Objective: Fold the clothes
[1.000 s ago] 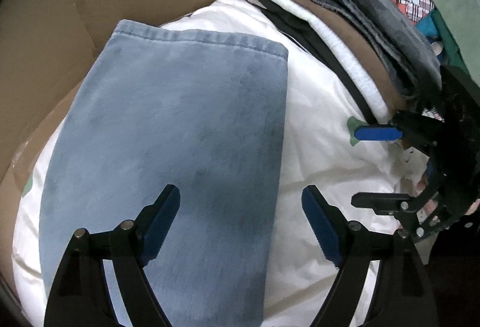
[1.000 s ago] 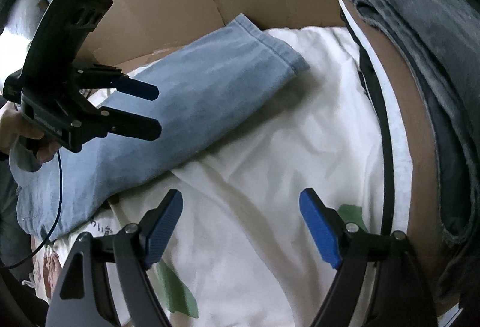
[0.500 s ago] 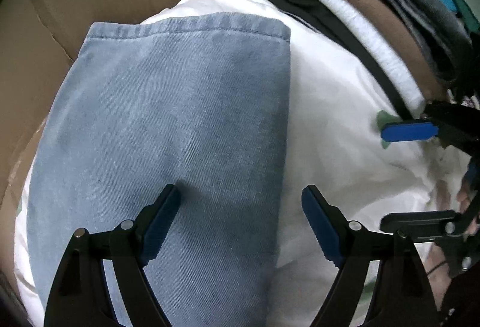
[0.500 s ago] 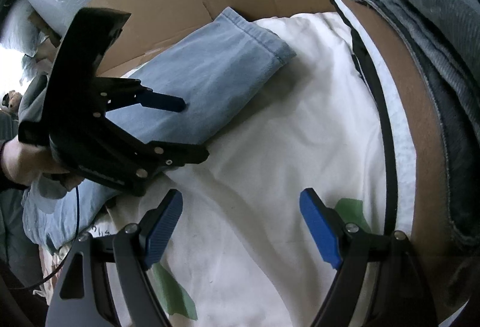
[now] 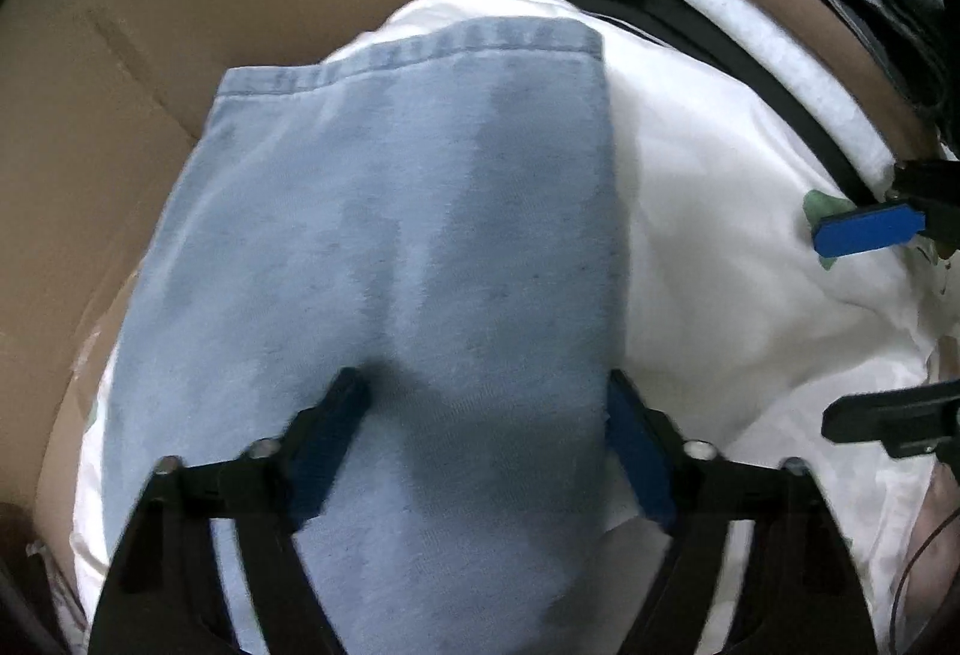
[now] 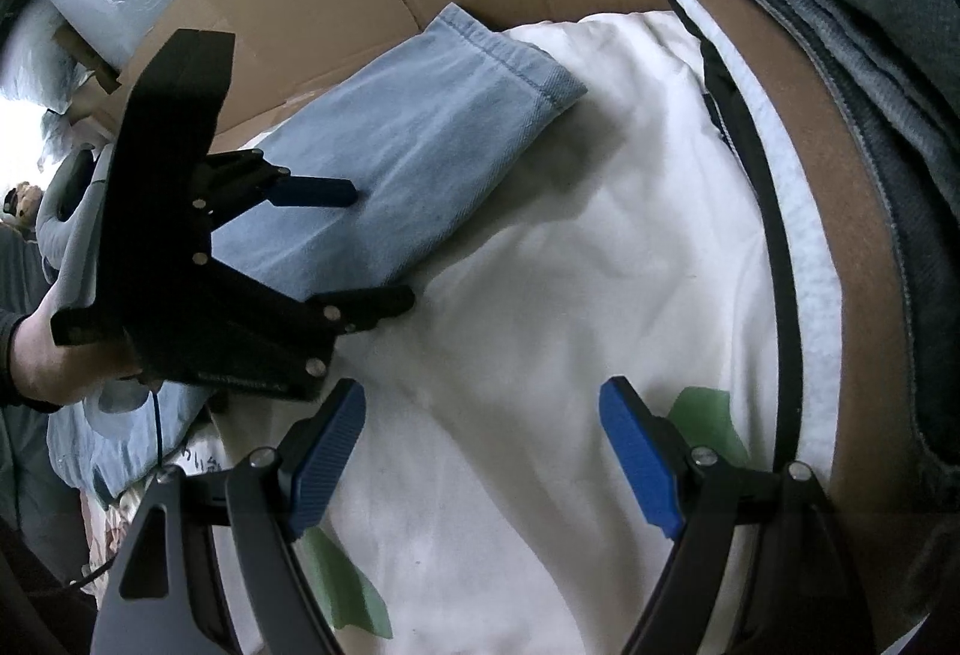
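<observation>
Left wrist view: the jeans leg [image 5: 420, 247] lies flat and unfolded on a white cloth [image 5: 720, 211] over cardboard [image 5: 150, 24]. The left gripper [image 5: 480, 439] straddles its edge, jaws closing on denim but not yet pinching. The right gripper [image 6: 480, 445] hovers wide and empty. A folded stack [image 6: 840, 54] sits beside; folding has barely begun
</observation>
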Demonstrator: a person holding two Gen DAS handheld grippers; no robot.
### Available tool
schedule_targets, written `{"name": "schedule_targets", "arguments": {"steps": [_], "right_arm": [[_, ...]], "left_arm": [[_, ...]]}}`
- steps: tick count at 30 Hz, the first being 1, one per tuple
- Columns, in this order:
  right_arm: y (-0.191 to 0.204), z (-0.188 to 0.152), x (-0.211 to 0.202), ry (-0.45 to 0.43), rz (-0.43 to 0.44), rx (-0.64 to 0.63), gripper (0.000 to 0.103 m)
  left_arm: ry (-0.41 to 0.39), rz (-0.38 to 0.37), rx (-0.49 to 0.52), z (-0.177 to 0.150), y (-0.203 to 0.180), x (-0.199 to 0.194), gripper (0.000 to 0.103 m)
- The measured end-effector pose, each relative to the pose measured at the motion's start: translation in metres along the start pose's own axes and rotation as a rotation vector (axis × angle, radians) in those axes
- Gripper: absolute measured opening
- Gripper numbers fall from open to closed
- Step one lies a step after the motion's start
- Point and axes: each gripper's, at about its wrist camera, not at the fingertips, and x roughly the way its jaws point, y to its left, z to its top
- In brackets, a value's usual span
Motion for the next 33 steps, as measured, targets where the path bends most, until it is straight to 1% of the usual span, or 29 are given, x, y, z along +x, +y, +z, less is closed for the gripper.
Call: {"name": "schedule_targets", "arguments": {"steps": [1,3,4,6,7,8,9,12,16,19,22,25,28,33], "right_arm": [[-0.001,0.0,0.0,0.0,0.001,0.003,0.08],[-0.002,0.0,-0.002,-0.001,0.003,0.004,0.08],[-0.001,0.0,-0.002,-0.002,0.003,0.001,0.08],[0.001,0.001,-0.002,-0.006,0.004,-0.006,0.08],[0.001,0.001,-0.002,-0.007,0.005,-0.007,0.08],[0.001,0.001,-0.003,-0.009,0.006,-0.008,0.08],[0.001,0.001,-0.003,-0.011,0.007,-0.008,0.08],[0.001,0.002,-0.003,-0.019,0.007,-0.008,0.08],[0.0,0.007,-0.005,-0.028,0.015,-0.004,0.08],[-0.001,0.013,-0.007,-0.039,0.025,-0.006,0.08],[0.001,0.02,-0.008,-0.055,0.031,-0.012,0.08],[0.003,0.028,-0.009,-0.069,0.038,-0.013,0.08],[0.008,0.035,-0.008,-0.078,0.04,-0.021,0.08],[0.012,0.041,-0.008,-0.089,0.043,-0.037,0.08]], "left_arm": [[-0.003,-0.002,-0.003,0.0,0.001,-0.002,0.069],[-0.014,-0.012,0.002,0.001,0.0,-0.007,0.058],[-0.023,-0.015,0.008,0.001,0.0,-0.01,0.055],[-0.039,-0.019,0.016,0.002,-0.001,-0.016,0.039],[-0.045,-0.026,0.015,0.002,0.0,-0.018,0.034],[-0.051,-0.033,0.014,0.003,0.001,-0.02,0.025],[-0.053,-0.044,0.01,0.003,0.002,-0.021,0.019],[-0.064,-0.079,-0.007,0.006,0.008,-0.025,0.009],[-0.086,-0.109,-0.038,0.009,0.016,-0.033,0.005],[-0.106,-0.144,-0.066,0.011,0.034,-0.04,0.004],[-0.114,-0.188,-0.112,0.006,0.026,-0.048,0.004],[-0.119,-0.206,-0.14,0.001,0.035,-0.053,0.004],[-0.14,-0.229,-0.152,-0.002,0.041,-0.058,0.004],[-0.169,-0.259,-0.207,-0.007,0.054,-0.077,0.004]]}}
